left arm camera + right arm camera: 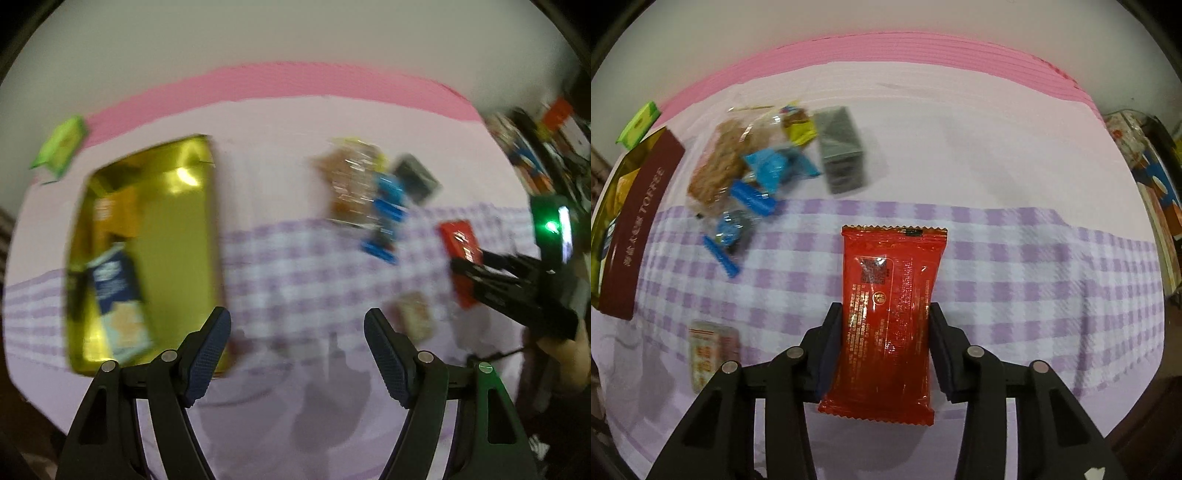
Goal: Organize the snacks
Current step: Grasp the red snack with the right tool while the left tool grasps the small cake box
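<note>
The right gripper (884,328) clamps a red snack packet (888,317) by its long sides, both pads pressed against the wrapper, jaws narrowed to the packet's width. Ahead and to its left lies a heap of snacks: a clear bag of brown biscuits (720,162), blue wrappers (772,166) and a grey box (840,151). The left gripper (297,354) stands wide open, holding nothing; a gold tin (173,221) lies just left of it.

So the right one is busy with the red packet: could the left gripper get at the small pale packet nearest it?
Probably yes. The left gripper is open and empty, and the small pale packet lies alone on the checked cloth with nothing between them.
</note>
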Available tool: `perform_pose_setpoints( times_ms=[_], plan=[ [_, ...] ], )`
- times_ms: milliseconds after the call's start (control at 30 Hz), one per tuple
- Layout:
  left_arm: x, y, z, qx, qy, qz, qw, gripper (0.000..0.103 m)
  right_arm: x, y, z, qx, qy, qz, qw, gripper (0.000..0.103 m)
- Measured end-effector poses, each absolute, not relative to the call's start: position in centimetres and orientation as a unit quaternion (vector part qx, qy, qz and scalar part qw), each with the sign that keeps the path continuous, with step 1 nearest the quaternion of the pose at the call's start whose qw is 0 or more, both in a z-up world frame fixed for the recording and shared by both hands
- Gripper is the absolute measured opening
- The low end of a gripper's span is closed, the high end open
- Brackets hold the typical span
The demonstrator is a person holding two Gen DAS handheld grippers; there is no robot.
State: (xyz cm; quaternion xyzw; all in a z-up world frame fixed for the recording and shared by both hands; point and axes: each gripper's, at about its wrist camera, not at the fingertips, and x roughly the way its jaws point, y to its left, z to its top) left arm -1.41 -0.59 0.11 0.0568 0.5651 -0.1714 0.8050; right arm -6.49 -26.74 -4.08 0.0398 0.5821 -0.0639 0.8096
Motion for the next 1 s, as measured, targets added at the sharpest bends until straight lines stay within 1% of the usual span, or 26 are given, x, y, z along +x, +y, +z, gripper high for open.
perform_pose_setpoints(
  times_ms=[200,400,533,567,667,767,833,900,933,1000],
  plan=[
    [-1.6,-5.8,-1.7,0.049,0.603,-0.188,0.774,0.075,-6.3,-28.6,-3.9,0.041,0.578,-0.072,0.812,0.041],
    [-1.0,-7.6,-3.7,0.032,0.634,-0.153,0.757,0.075,-6.4,-29.6,-3.7,0.047,0.577,-0.074,0.812,0.041],
    [-1.1,-9.2,-4.6,0.021,0.65,-0.138,0.747,0.072,-5.3,-29.6,-3.8,0.042,0.577,-0.072,0.813,0.042],
    [-1.1,-9.7,-4.9,0.019,0.656,-0.134,0.743,0.071,-6.2,-29.2,-3.5,0.043,0.576,-0.073,0.813,0.043],
    [-1.2,-10.6,-5.9,0.012,0.668,-0.123,0.734,0.065,-6.8,-29.3,-3.7,0.046,0.575,-0.072,0.814,0.043],
    [-0.9,-10.7,-6.5,0.011,0.673,-0.112,0.731,0.054,-6.8,-29.6,-3.7,0.047,0.575,-0.072,0.814,0.043],
    [-0.8,-10.7,-6.7,0.014,0.672,-0.115,0.732,0.043,-7.0,-29.6,-3.8,0.047,0.575,-0.071,0.814,0.043],
    [-0.8,-10.8,-6.9,0.017,0.669,-0.118,0.734,0.039,-7.0,-29.6,-3.7,0.049,0.574,-0.072,0.814,0.044],
    [-0.8,-10.8,-7.0,0.016,0.669,-0.12,0.733,0.034,-6.9,-29.7,-3.8,0.048,0.574,-0.071,0.814,0.044],
    [-0.8,-10.7,-7.0,0.018,0.667,-0.123,0.735,0.032,-6.9,-29.6,-3.7,0.049,0.574,-0.072,0.814,0.044]
  ],
)
